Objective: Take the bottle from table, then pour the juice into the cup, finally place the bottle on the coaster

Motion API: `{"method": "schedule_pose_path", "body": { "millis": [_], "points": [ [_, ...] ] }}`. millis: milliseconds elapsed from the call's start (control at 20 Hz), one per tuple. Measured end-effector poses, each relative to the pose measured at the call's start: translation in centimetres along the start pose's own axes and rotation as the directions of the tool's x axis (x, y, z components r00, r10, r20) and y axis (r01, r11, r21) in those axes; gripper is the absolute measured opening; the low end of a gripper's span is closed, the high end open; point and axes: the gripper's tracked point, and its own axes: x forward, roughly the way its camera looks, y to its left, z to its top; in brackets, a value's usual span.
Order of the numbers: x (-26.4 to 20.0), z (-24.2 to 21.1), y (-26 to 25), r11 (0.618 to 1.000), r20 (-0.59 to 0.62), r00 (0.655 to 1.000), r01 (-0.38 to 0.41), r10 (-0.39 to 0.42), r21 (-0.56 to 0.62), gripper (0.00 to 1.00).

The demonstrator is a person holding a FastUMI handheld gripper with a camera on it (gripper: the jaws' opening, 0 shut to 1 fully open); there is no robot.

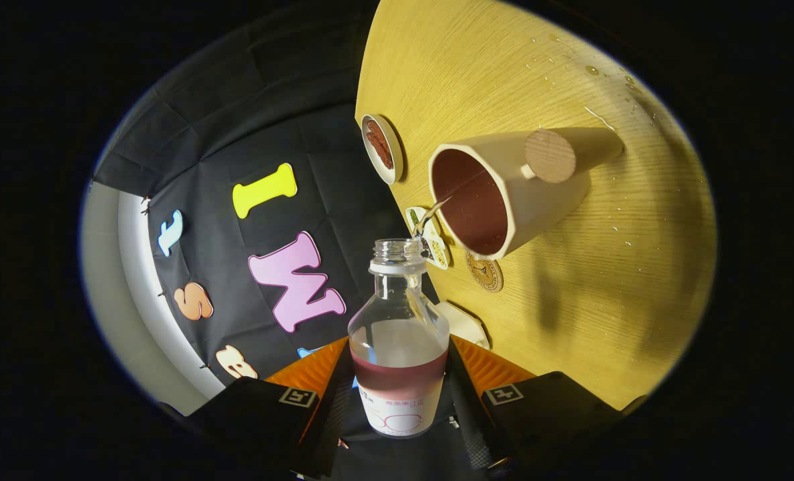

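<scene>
Clamped between both fingers of the gripper (400, 391), the clear glass bottle (400, 334) tilts, apparently streaming into the beige handled cup (503, 194), leaving the round brown coaster (484, 272) placement undone.

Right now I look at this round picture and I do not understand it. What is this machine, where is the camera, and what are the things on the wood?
There is no robot arm here. A person holds a two-finger tool, the gripper, and the camera rides on it and looks forward along its fingers, so the picture tilts when the tool tilts. The jaws are closed on a clear bottle with no cap, one finger on each side. The bottle is tipped, and a thin stream of liquid runs from its mouth into the beige cup, which has a round wooden knob on its handle. The cup stands on a wooden table. Near the cup lie a small white dish with something brown in it, a round brown coaster, and other small coasters. Some drops lie on the wood beyond the cup.
</scene>
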Motion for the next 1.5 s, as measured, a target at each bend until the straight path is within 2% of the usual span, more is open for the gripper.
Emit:
{"method": "schedule_pose_path", "body": {
  "millis": [650,1500],
  "points": [
    [1.0,-0.1,0.2,0.997,0.018,1.0,0.003,-0.005,0.076,0.76],
    [1.1,-2.5,1.1,0.986,0.034,0.999,-0.044,0.039,0.159,0.76]
  ]
}}
